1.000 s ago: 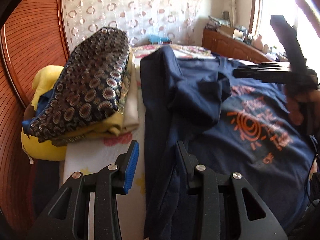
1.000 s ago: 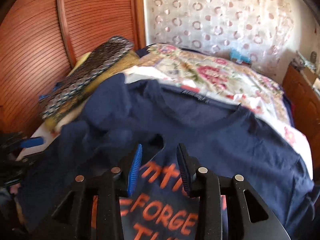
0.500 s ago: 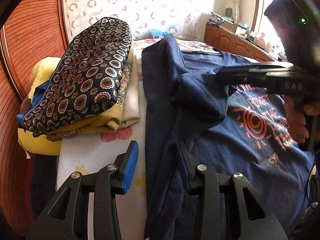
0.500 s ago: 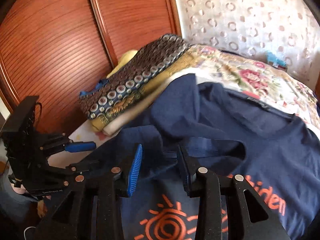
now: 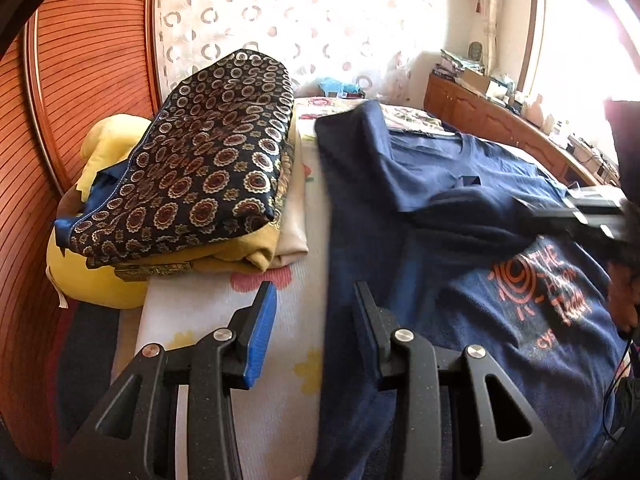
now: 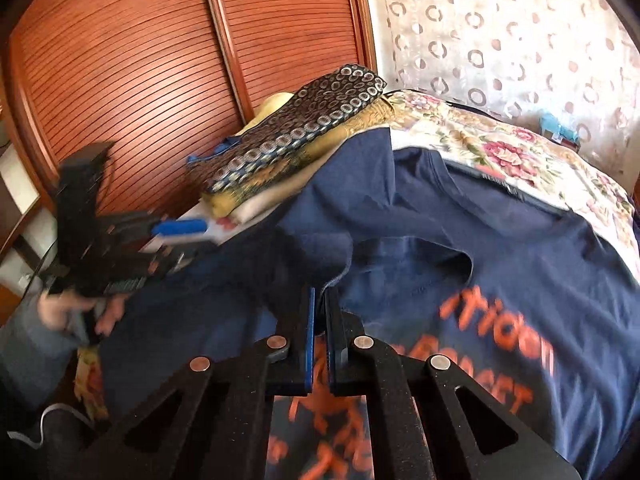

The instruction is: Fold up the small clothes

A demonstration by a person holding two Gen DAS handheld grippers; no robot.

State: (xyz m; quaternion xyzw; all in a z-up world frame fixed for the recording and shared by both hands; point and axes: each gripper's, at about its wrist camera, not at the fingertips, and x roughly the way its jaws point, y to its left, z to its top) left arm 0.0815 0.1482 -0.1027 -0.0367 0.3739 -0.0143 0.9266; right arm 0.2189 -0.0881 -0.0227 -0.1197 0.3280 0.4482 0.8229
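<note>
Lying collar-away: navy T-shirt [image 6: 500, 248] | right gripper [image 6: 319, 300] jaws just closed, apparently pinching sleeve | left gripper [image 5: 312, 300] jaws part-open, empty

I am working over a bed [image 5: 224, 408] that is wearing a pale flowered sheet. A navy T-shirt [image 5: 440, 320] with orange print is lying spread across it. Just beside the shirt, a stack of folded fabrics [image 5: 200, 184] with a dark circle-patterned piece on top is sitting on the sheet. A floral quilt [image 6: 500, 152] is covering the far end.

Window [image 5: 580, 60] glare blown out right; motion blur; fisheye edges dark.
</note>
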